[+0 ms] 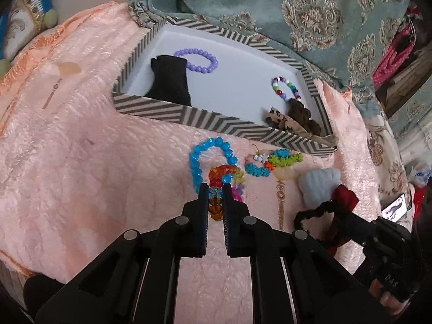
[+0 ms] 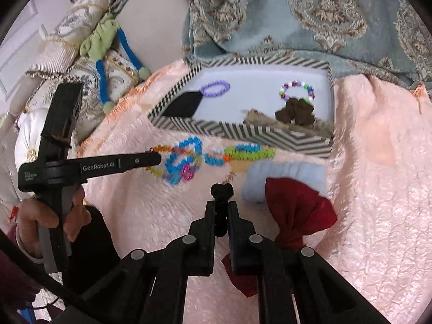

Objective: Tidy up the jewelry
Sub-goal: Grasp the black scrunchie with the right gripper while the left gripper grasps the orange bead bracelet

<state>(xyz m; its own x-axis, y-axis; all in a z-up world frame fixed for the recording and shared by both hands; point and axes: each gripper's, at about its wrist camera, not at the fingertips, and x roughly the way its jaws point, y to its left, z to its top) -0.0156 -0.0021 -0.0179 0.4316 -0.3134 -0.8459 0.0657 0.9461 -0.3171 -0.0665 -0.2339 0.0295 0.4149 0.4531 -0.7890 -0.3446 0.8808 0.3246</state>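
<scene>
My left gripper (image 1: 215, 189) is shut on a multicoloured bead bracelet (image 1: 222, 176) lying on the pink blanket, next to a blue bead bracelet (image 1: 199, 159). It also shows in the right wrist view (image 2: 158, 159). My right gripper (image 2: 221, 205) is shut on a black scrunchie (image 2: 222, 190) joined to a dark red bow (image 2: 297, 213). A zigzag-striped box (image 1: 189, 114) holds a purple bracelet (image 1: 198, 59), a mixed-bead bracelet (image 1: 286, 87), a black pouch (image 1: 168, 81) and brown fabric pieces (image 1: 299, 116).
A green, blue and orange bracelet (image 1: 272, 162) and a pale blue fluffy scrunchie (image 1: 320, 186) lie in front of the box. A teal patterned blanket (image 1: 310, 13) is heaped behind it. Cushions (image 2: 81, 54) lie at the left. A phone (image 1: 395, 206) lies at the right.
</scene>
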